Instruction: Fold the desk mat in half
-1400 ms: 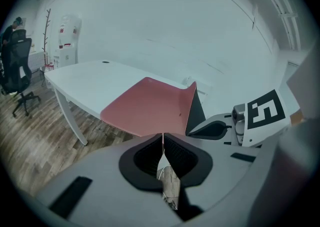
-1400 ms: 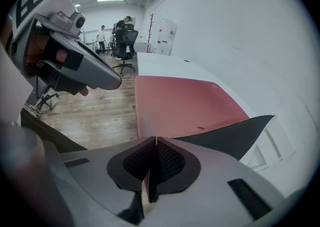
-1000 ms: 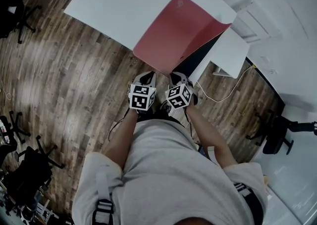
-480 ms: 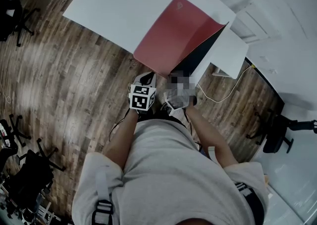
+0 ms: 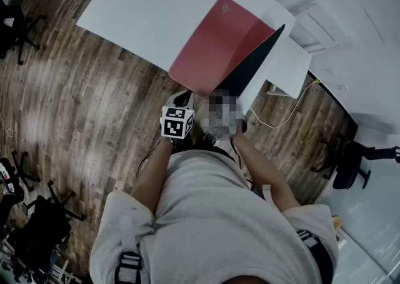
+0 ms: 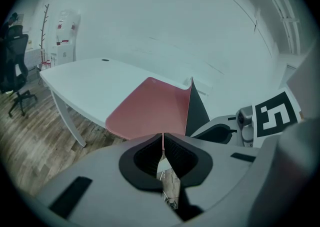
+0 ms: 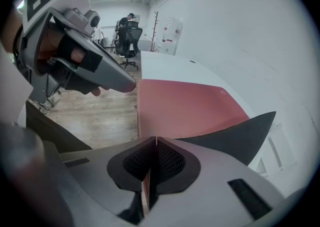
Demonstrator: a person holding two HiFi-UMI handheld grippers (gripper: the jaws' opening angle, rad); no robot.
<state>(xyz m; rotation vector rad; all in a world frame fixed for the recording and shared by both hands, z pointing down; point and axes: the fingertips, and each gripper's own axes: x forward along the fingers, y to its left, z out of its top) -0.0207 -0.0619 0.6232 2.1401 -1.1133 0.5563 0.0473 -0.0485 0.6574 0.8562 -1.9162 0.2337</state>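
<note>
Lifted higher than a second ago, the right side of the red desk mat (image 5: 212, 48) shows more black underside (image 5: 253, 67). Nearest the person, the left gripper (image 6: 163, 140) and right gripper (image 7: 153, 143) sit side by side, each clamped on the mat's near edge (jaws pinched tight on the thin sheet), just off the white table (image 5: 144, 7); farther on, the mat rests on it.

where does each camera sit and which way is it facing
Head view: on the person's head, facing steeply down at the white table; torso and forearms show.
Left gripper view: on the left gripper, looking along its shut jaws across the desk mat; right gripper at right.
Right gripper view: on the right gripper, facing the mat; left gripper at left.
Shared: both show the mat's pinched edge.
</note>
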